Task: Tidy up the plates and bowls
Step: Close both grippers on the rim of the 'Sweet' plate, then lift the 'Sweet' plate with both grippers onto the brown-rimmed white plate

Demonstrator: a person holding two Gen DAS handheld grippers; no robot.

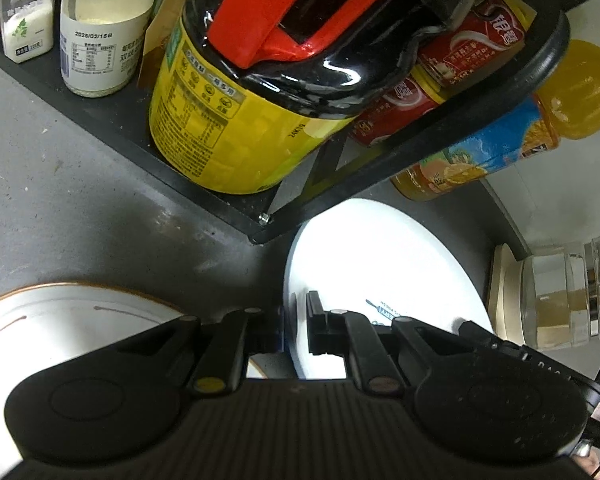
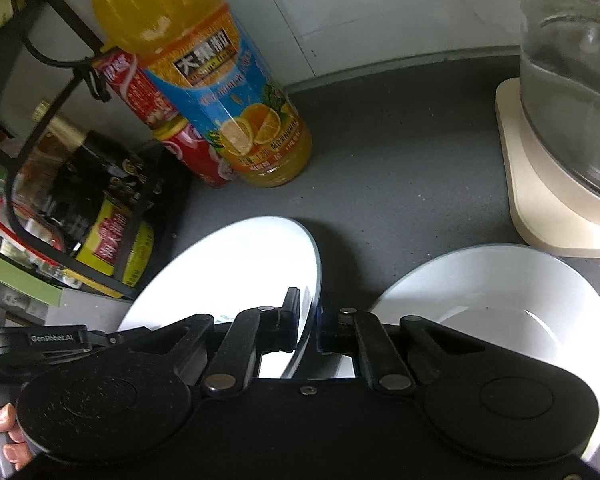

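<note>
A white plate (image 1: 380,260) hangs tilted over the grey counter, held at opposite rims. My left gripper (image 1: 294,320) is shut on the plate's left rim. In the right wrist view the same white plate (image 2: 236,272) has its right rim pinched by my right gripper (image 2: 310,320), which is shut on it. A plate with a brown rim (image 1: 60,320) lies at the lower left, partly hidden behind my left gripper. A white bowl (image 2: 500,292) sits on the counter to the right of the right gripper.
A black wire rack (image 1: 220,200) stands close behind the plate with a yellow-labelled jug (image 1: 228,132), seasoning jars (image 1: 100,36) and red cans (image 1: 420,96). An orange juice bottle (image 2: 220,92) stands beside the rack. A glass kettle (image 2: 572,80) on a cream base is at the right.
</note>
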